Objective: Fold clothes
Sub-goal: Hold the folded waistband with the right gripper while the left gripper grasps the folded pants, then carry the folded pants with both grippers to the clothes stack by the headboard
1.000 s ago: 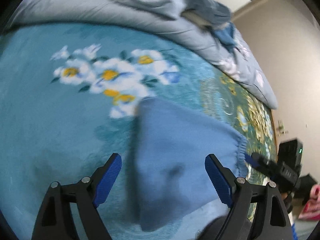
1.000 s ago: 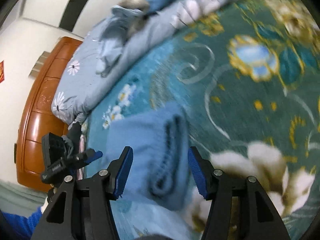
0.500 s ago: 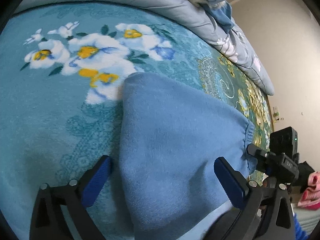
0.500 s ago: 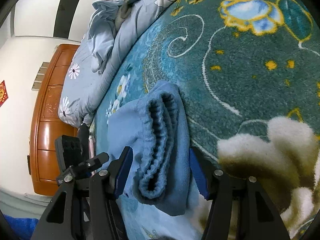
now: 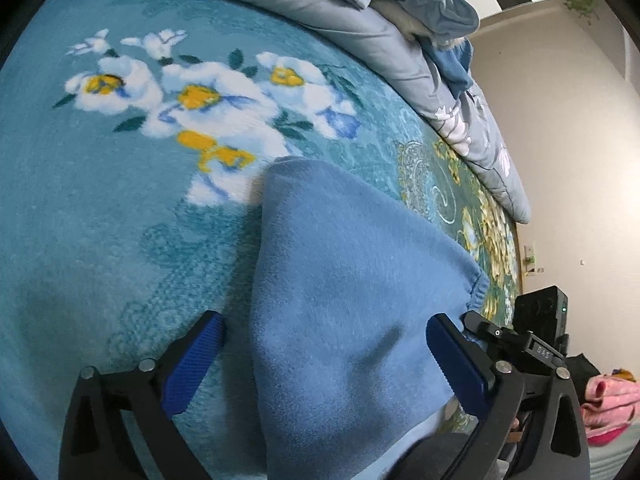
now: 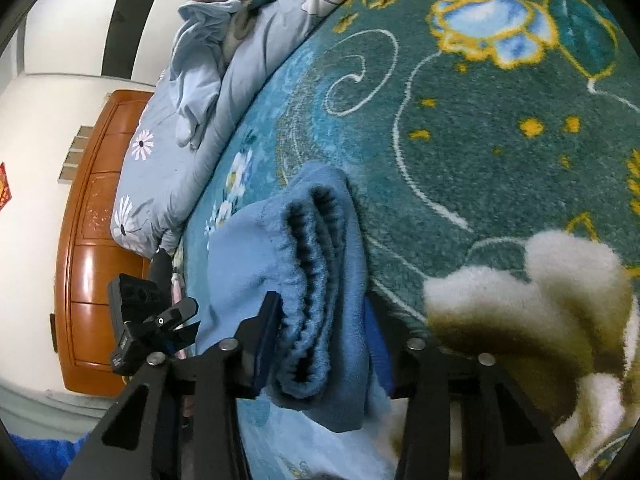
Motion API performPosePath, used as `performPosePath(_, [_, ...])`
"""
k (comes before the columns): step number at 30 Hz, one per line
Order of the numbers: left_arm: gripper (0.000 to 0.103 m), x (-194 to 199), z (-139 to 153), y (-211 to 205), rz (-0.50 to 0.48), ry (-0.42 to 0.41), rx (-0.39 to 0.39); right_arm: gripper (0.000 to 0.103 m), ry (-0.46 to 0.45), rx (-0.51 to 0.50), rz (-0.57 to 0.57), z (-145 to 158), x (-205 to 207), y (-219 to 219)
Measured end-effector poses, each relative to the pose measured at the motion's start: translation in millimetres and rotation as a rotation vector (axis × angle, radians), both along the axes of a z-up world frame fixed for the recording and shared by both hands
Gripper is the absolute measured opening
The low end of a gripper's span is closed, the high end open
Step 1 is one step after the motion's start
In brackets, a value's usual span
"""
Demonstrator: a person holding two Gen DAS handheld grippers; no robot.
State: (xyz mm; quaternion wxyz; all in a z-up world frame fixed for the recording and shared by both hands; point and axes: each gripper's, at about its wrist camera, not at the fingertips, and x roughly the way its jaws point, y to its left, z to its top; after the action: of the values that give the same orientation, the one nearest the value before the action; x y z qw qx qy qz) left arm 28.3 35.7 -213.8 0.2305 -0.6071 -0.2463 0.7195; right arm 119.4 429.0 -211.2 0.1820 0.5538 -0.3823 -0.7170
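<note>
The left wrist view looks over the flat, smooth top of a folded blue fleece garment (image 5: 344, 304), which lies on a teal floral blanket (image 5: 100, 220) covering the bed. Only this view shows the cluster of white and yellow flowers printed beyond the garment, and a pink bundle (image 5: 608, 400) at the far right edge. The right wrist view shows what the other cannot — the garment's elastic waistband (image 6: 316, 280), doubled into stacked ribbed layers along the fold's open edge, plus a brown wooden headboard (image 6: 92, 272) against the white wall at left. Both views take in a grey-blue duvet (image 5: 360, 28) heaped along the far side of the bed, with a light blue garment (image 6: 200, 64) crumpled on top of it in the right wrist view.

The left gripper (image 5: 320, 364) stands wide apart, its blue pads straddling the near end of the fleece; the left pad sits clear over the blanket, and the right pad lies just beside the cloth at the gathered edge. Nothing is gripped there. The right gripper (image 6: 324, 344) has its jaws closing on the waistband end — the layered elastic sits between the pads, the left pad is against the ribbed edge, and the right pad is mostly hidden behind the cloth. Each view catches the other gripper at its edge, close beside the garment.
</note>
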Motion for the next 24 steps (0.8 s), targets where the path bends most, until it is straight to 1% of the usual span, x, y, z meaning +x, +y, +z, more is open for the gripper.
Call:
performPosePath(2, [0.089,3,2,-2,0.003,0.005,-0.035,0.037,-0.004,0.01,-0.002,2,0,-1])
performPosePath(3, [0.086,4,3,-3,0.008,0.007,-0.047,0.036,-0.003,0.017,-0.001,3,0,-2])
performPosePath(5, [0.07,7,3,-8,0.021,0.005,-0.06,0.034,-0.005,0.027,-0.003,6,0,-3])
performPosePath(6, [0.064,8,2,-10,0.03,0.0,-0.06,0.033,-0.008,0.03,-0.005,7,0,-3])
performPosePath(7, [0.053,10,2,-11,0.035,-0.006,-0.055,0.033,-0.01,0.034,-0.007,8,0,-4])
performPosePath(8, [0.048,12,2,-11,0.038,-0.011,-0.047,0.032,-0.011,0.038,-0.009,10,0,-5])
performPosePath(9, [0.047,13,4,-11,0.041,-0.008,-0.053,0.032,-0.012,0.044,-0.01,12,0,-6])
performPosePath(10, [0.043,15,6,-9,0.042,0.002,-0.063,0.032,-0.01,0.053,-0.009,15,0,-7])
performPosePath(12, [0.038,17,11,-8,0.05,0.014,-0.075,0.031,-0.003,0.066,-0.006,22,0,-10])
performPosePath(14, [0.031,18,15,-9,0.058,0.021,-0.077,0.031,0.01,0.072,0.001,31,-1,-13])
performPosePath(16, [0.028,21,22,-10,0.059,0.032,-0.074,0.03,0.026,0.084,0.012,43,-1,-18])
performPosePath(19, [0.026,26,34,-14,0.061,0.051,-0.063,0.03,0.053,0.108,0.035,61,-2,-27])
performPosePath(24, [0.026,33,64,-39,0.113,0.106,-0.011,0.03,0.11,0.139,0.081,96,-8,-49])
